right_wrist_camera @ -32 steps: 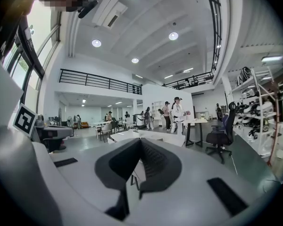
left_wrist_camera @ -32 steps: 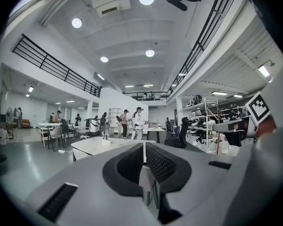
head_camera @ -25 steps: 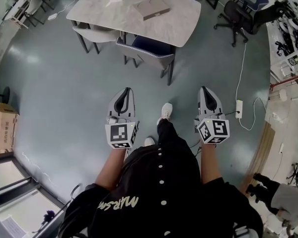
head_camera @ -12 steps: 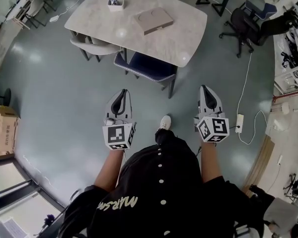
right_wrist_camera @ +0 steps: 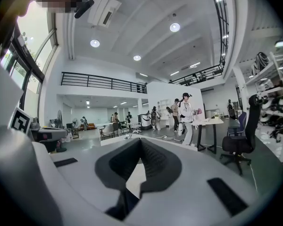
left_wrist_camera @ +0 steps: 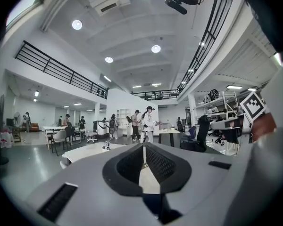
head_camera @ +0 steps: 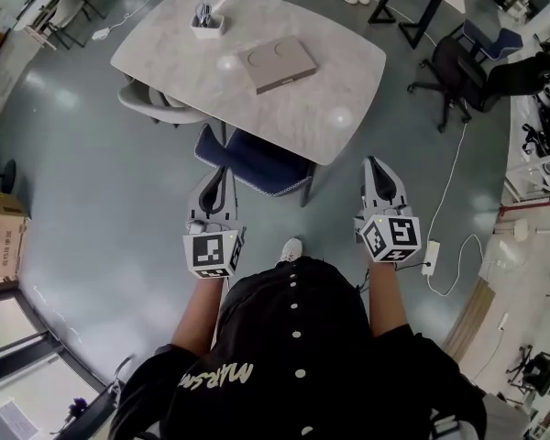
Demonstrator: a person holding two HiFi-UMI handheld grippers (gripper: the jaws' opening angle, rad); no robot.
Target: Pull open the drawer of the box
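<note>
The box (head_camera: 277, 64) is flat and beige and lies on a pale marble-look table (head_camera: 348, 71) ahead of me; I cannot make out its drawer from here. My left gripper (head_camera: 218, 177) is held at waist height, short of the table's near edge, its jaws closed together with nothing between them. My right gripper (head_camera: 375, 166) is level with it on the right, also shut and empty. In the left gripper view the fingertips (left_wrist_camera: 144, 145) meet in front of the table (left_wrist_camera: 89, 151). The right gripper view shows its own gripper (right_wrist_camera: 141, 141) closed the same way.
A blue chair (head_camera: 257, 161) is tucked under the table's near side, a grey chair (head_camera: 151, 104) at its left. A small white holder (head_camera: 206, 21) stands on the table. A black office chair (head_camera: 449, 71) is at right, a power strip (head_camera: 431, 257) and cable on the floor, cardboard boxes (head_camera: 0, 236) at left.
The person has walked toward the table, so table, box and chairs sit nearer and lower in the head view. Both grippers stay shut and held level.
</note>
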